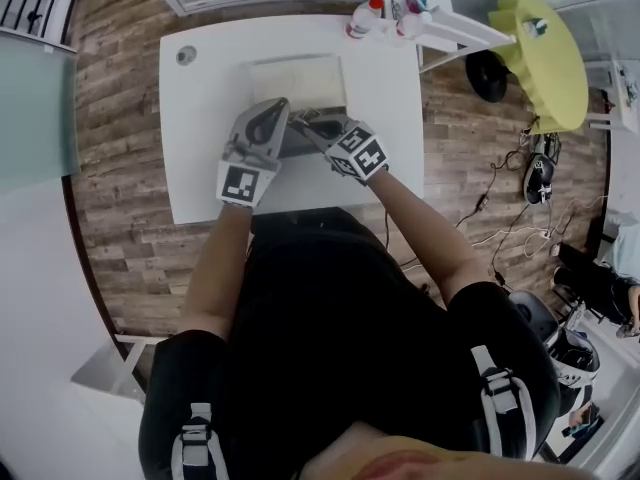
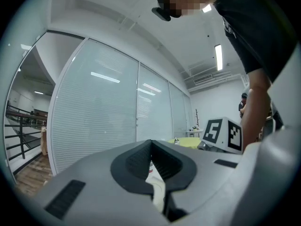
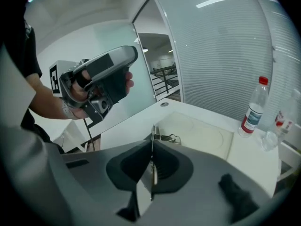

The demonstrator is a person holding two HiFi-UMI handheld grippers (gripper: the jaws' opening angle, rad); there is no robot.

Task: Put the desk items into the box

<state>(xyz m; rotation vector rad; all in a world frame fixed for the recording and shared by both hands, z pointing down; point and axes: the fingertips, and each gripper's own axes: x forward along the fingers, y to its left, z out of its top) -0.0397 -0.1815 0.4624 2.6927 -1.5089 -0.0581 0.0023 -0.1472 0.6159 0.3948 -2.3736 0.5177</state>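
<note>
White tabletop (image 1: 200, 148) on a wood-plank floor, seen whole only from the head view, with a shallow, open, cream box (image 1: 297, 78) near its far edge. The two grippers meet over the tabletop just in front of the box. The left gripper (image 2: 150, 147) has its tongs drawn to a narrow slit. A pale surface shows through the slit, and no view tells whether anything is gripped there. The right gripper (image 3: 152, 147) has its tongs closed on a thin metal strip (image 3: 152, 131), grey, flat and seen edge-on. Its long axis runs along the line of the tongs, and its free end points toward the box, over the near rim. Small wire loops (image 3: 168, 138) lie just beside that end; what the item is cannot be told. Only the right gripper view shows the strip; in the head view that spot is just a dark patch between the grippers. The same view shows a hand around the left gripper, and a clear bottle (image 3: 254, 108) with a red cap stands beyond the box.
</note>
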